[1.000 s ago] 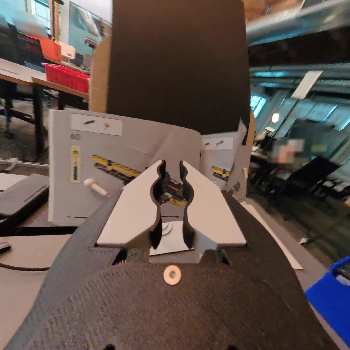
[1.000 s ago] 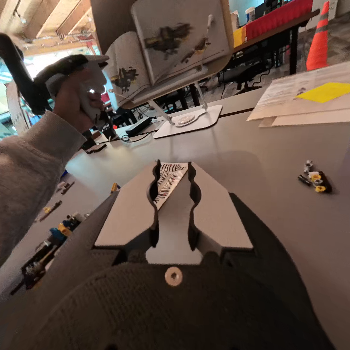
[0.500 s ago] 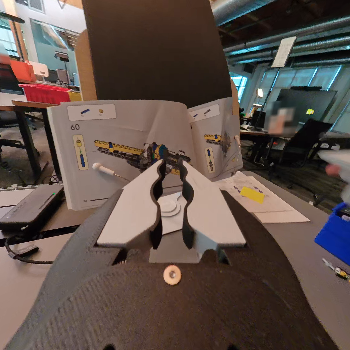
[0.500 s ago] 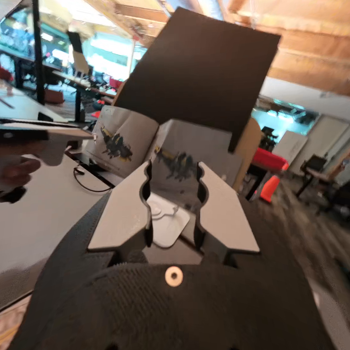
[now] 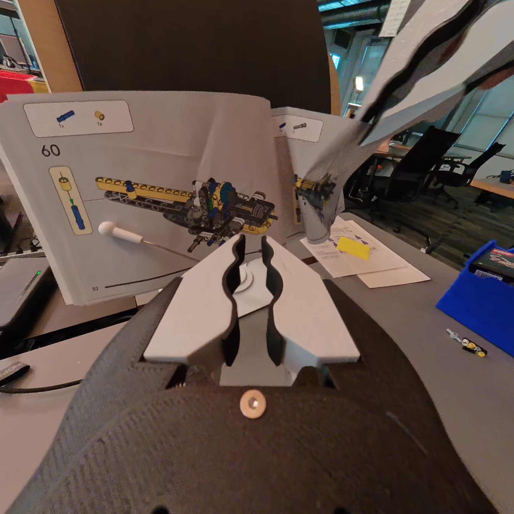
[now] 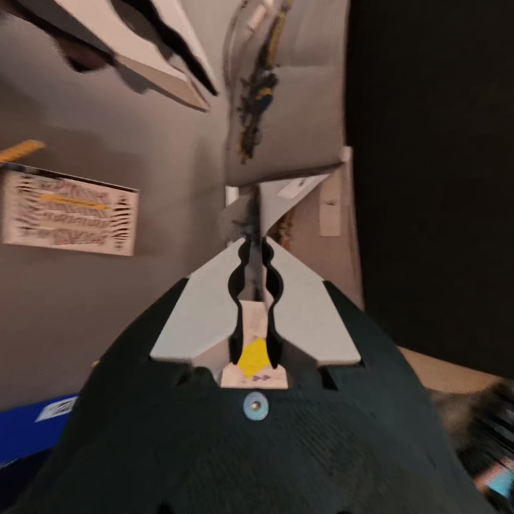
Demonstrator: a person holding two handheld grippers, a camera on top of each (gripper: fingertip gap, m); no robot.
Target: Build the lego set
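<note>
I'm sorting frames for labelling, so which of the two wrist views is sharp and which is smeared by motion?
Left wrist view: mostly sharp; the instruction booklet and left gripper are crisp, only the right gripper at upper right is smeared. Right wrist view: blurred throughout; the booklet page between its fingers is streaky.

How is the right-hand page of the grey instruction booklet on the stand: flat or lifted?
Lifted: the right-hand page curls up off the grey instruction booklet, pinched by the right gripper.

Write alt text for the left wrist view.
An open instruction booklet stands propped on a stand on a grey table, and the right gripper pinches its right-hand page from above. The left gripper points at the booklet, fingers slightly apart and empty. A blue bin and small lego pieces lie to the right.
</note>
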